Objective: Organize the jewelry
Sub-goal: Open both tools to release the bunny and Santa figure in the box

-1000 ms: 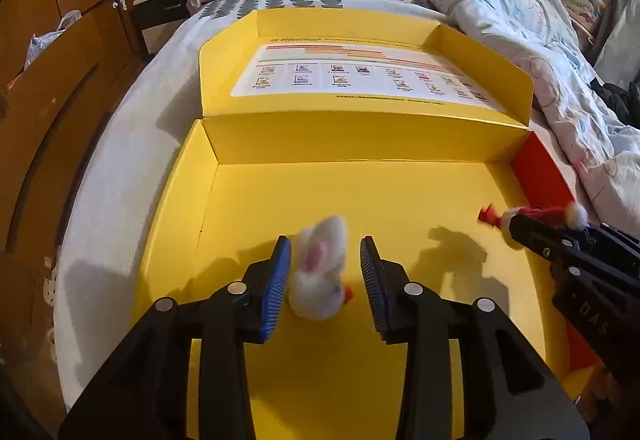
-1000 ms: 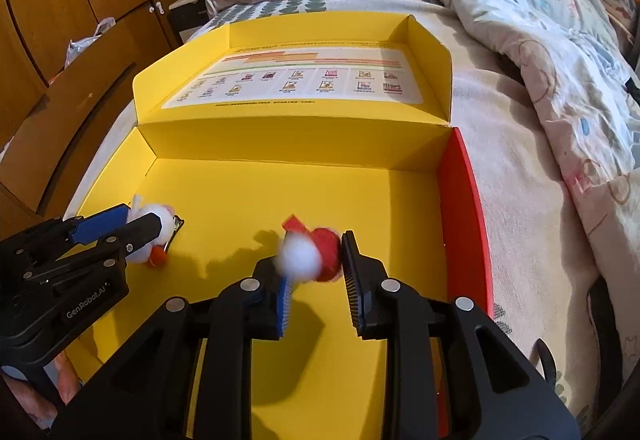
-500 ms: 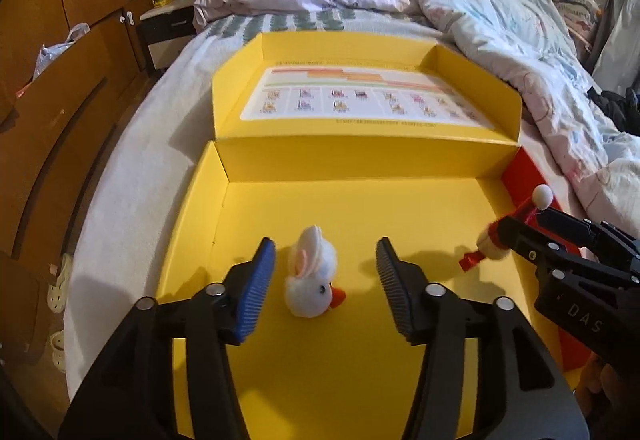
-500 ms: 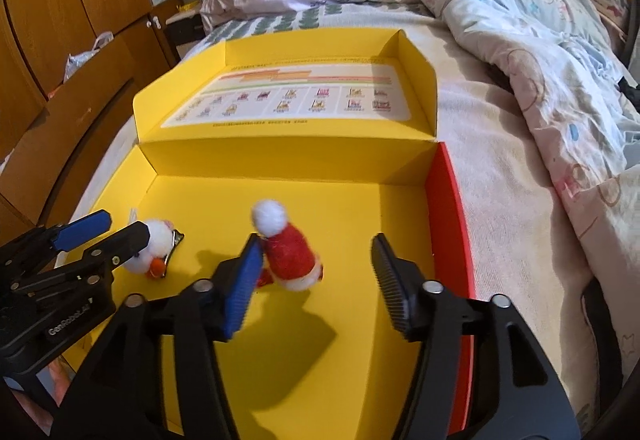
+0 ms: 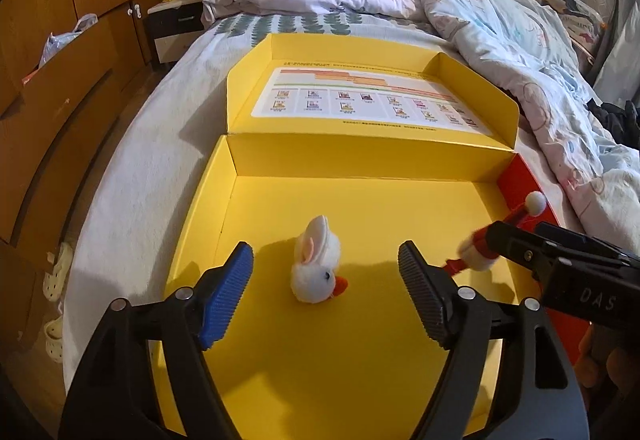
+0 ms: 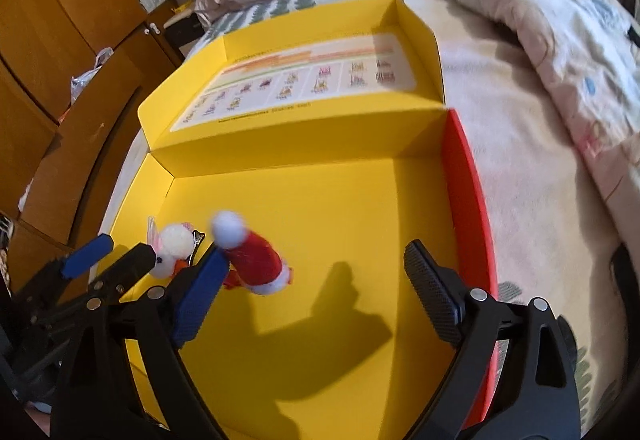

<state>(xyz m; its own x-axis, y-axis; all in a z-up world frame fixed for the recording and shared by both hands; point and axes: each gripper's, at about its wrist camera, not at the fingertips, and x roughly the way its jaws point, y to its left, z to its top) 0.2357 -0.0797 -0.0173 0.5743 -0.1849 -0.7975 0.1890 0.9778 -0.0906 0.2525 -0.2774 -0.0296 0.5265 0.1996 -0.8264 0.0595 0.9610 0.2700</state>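
A white fluffy rabbit hair clip (image 5: 316, 272) with an orange carrot lies on the floor of the yellow box (image 5: 320, 360). My left gripper (image 5: 326, 294) is open around it without touching. It also shows in the right wrist view (image 6: 172, 250). A red Santa-hat clip (image 6: 256, 260) with a white pompom lies on the box floor beside the blue finger of my right gripper (image 6: 316, 296), which is open and empty. The hat also shows in the left wrist view (image 5: 492, 240), partly hidden behind the right gripper.
The box lid (image 5: 372, 100) lies open behind, with a printed sheet inside. The box has a red right wall (image 6: 464, 200). It sits on a bed with rumpled quilts (image 5: 500, 24). Wooden wardrobes (image 5: 48, 60) stand to the left.
Both grippers have opened and let go of their clips, then drawn back and up. The rabbit clip and Santa-hat clip now lie on the box floor.
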